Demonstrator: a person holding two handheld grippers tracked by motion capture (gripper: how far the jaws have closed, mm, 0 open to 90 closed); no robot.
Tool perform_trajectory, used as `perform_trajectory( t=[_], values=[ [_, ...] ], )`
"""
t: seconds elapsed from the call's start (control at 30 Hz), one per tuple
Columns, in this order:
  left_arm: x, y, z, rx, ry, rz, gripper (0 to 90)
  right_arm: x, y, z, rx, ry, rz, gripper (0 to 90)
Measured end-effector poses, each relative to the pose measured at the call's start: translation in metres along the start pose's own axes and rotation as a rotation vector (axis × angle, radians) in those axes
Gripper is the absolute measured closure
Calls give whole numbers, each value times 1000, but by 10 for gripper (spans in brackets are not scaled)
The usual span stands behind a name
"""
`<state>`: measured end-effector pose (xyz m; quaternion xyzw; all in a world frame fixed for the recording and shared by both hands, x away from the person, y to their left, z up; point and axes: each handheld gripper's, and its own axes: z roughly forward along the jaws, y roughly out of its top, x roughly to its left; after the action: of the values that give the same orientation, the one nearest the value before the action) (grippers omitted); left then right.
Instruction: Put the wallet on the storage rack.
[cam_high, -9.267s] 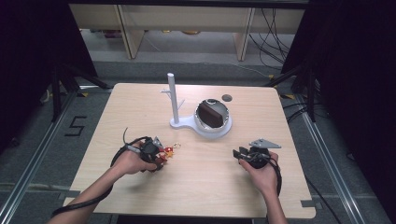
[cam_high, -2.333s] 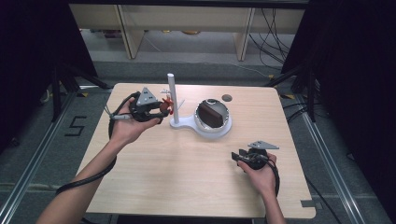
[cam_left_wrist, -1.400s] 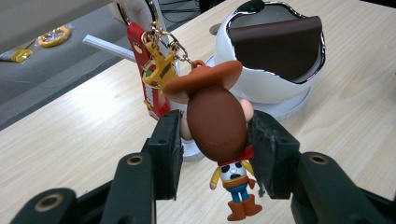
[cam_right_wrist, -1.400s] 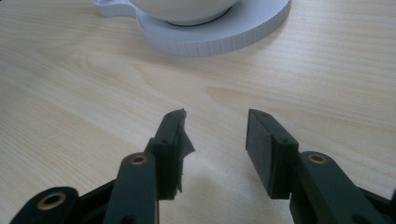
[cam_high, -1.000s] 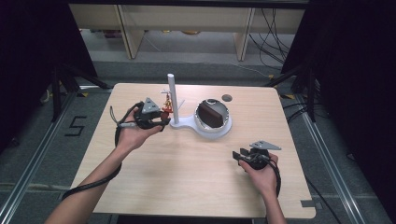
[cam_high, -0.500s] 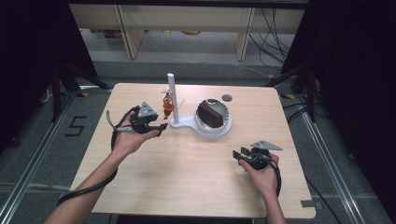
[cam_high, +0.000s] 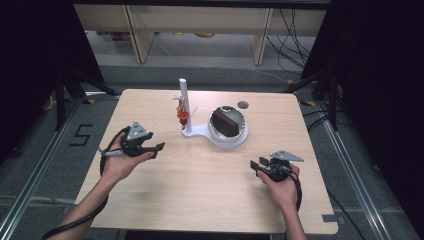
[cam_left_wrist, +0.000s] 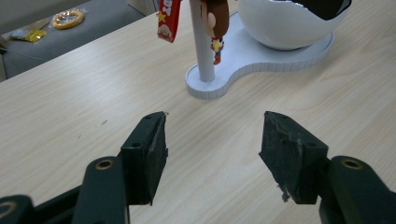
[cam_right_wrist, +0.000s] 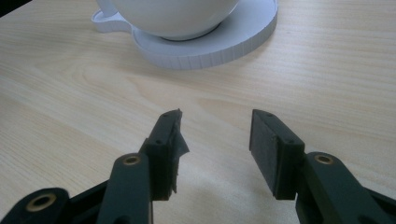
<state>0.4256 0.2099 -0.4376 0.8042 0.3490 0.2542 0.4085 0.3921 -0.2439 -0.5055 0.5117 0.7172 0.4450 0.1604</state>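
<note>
Two hand-held grippers rest apart over a wooden table (cam_high: 200, 190), a small figure charm hanging on the white stand between and beyond them.

In the high view the left gripper (cam_high: 159, 147) sits at about 9 o'clock from the table's middle, jaws spread with nothing between them; its own view confirms the gap (cam_left_wrist: 212, 149), with bare wood under it. The right gripper (cam_high: 256, 164) lies at about 4 o'clock, well apart from the left, jaws likewise spread and empty (cam_right_wrist: 215, 149). The white stand (cam_high: 192, 131) stands at 12 o'clock, its upright post (cam_high: 184, 95) carrying the figure charm (cam_high: 182, 114), which hangs just beside the post, clear of the base. The white bowl (cam_high: 227, 135) on the stand's round end holds a dark block (cam_high: 225, 123). A small dark disc (cam_high: 243, 104) lies at 1 o'clock, near the far edge.
</note>
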Motion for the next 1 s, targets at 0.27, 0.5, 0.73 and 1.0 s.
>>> perform_trajectory(
  t=[0.27,0.5,0.73,1.0],
  values=[
    [-1,-29,-11,-32,10,-37,389,-3,0,1,-19,-4,-36,525],
    [-7,-55,-15,-60,14,-73,383,-1,-1,1,-17,2,-21,508],
    [-8,-88,-16,-97,34,-119,383,0,-2,-1,-6,-7,-2,505],
    [-9,-104,-13,-131,77,-146,363,2,-4,1,-29,1,-11,503]
  ],
)
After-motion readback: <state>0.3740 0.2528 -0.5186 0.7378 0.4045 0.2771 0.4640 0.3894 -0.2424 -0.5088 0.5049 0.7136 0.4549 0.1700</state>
